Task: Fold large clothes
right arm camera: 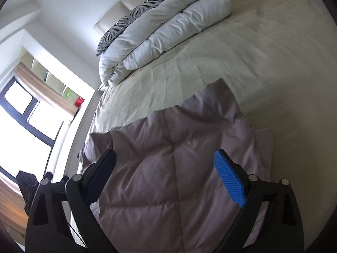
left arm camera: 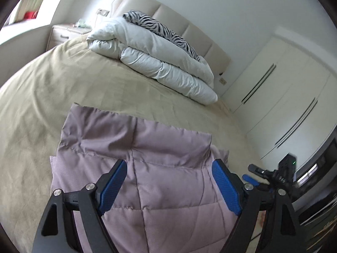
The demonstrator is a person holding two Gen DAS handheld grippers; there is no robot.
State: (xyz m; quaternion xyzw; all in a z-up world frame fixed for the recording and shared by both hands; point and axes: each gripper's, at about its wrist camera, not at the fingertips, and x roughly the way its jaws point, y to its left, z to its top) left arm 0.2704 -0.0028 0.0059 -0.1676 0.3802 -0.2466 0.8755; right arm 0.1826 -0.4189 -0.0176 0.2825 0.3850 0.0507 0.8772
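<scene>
A mauve quilted padded garment [left arm camera: 147, 158] lies folded on the beige bed [left arm camera: 42, 97]; it also shows in the right wrist view [right arm camera: 168, 158]. My left gripper [left arm camera: 169, 168] is open and empty, its blue pads hovering above the garment's near part. My right gripper [right arm camera: 164, 158] is open and empty too, above the same garment; it also shows in the left wrist view [left arm camera: 261, 172], beside the garment's right edge. The garment's near end is hidden behind the grippers.
A folded white duvet [left arm camera: 160, 59] with a zebra-print pillow [left arm camera: 160, 29] lies at the headboard end of the bed. A white wardrobe [left arm camera: 290, 92] stands to the right, a nightstand [left arm camera: 65, 32] and a window [right arm camera: 25, 126] to the left.
</scene>
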